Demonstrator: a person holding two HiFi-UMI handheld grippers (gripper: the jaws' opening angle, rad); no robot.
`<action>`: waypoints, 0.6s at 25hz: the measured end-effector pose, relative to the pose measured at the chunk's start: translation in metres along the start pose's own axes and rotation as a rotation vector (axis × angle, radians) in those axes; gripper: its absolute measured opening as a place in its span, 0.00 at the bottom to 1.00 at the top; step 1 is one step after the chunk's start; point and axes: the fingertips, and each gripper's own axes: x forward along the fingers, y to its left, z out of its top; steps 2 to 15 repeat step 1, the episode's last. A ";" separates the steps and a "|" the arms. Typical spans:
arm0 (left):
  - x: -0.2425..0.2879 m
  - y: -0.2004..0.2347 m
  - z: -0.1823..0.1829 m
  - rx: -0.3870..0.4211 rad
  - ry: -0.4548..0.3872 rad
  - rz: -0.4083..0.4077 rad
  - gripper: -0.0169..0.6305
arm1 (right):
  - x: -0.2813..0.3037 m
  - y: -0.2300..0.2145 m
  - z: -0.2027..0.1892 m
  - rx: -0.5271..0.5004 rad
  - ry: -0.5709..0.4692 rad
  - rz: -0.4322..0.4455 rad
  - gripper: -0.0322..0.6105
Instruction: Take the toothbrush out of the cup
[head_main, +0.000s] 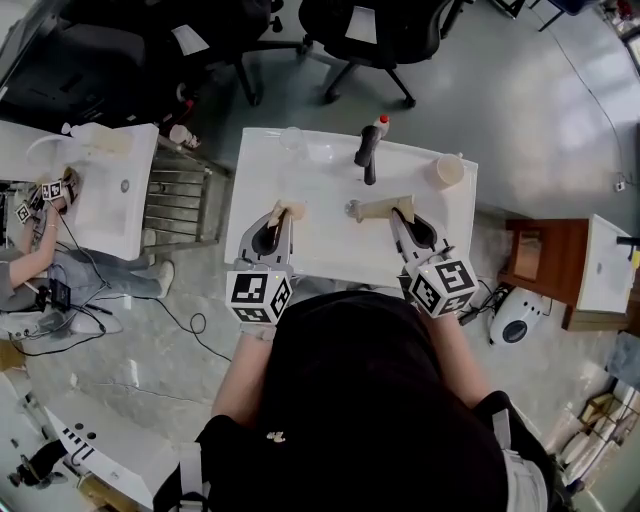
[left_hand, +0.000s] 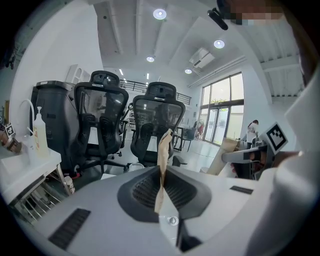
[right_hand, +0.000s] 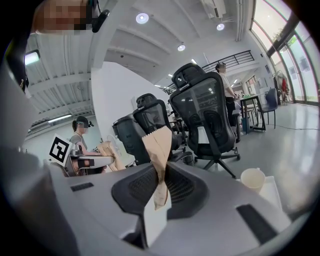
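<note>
- Far left — the left gripper (head_main: 279, 216), grey and white with its marker cube, hangs over the near part of the white rectangular table (head_main: 325, 255). Its jaws are pressed tight together on a short scrap of tan paper (left_hand: 164, 150).
- Centre, far side: a dark bottle with a red cap (head_main: 369, 152) stands upright, and neither gripper touches it.
- Moving right, the right gripper (head_main: 400, 212) also has its jaws closed. It pinches a longer tan paper-like piece (head_main: 378, 208) that points left toward the other gripper and ends in a greyish tip.
- Far right corner: the beige round paper cup (head_main: 447, 172) stands upright, well apart from both grippers. I can make out no toothbrush handle rising from it.
- Progress — my guess is that the long piece is the toothbrush in a paper sleeve. If so, it is already out of the cup and only needs setting down, but I cannot confirm it.
</note>
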 end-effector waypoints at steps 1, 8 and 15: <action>0.000 0.000 0.000 -0.001 0.001 0.001 0.08 | -0.001 -0.001 0.000 0.000 0.000 -0.001 0.14; 0.000 0.000 0.000 -0.001 0.001 0.001 0.08 | -0.001 -0.001 0.000 0.000 0.000 -0.001 0.14; 0.000 0.000 0.000 -0.001 0.001 0.001 0.08 | -0.001 -0.001 0.000 0.000 0.000 -0.001 0.14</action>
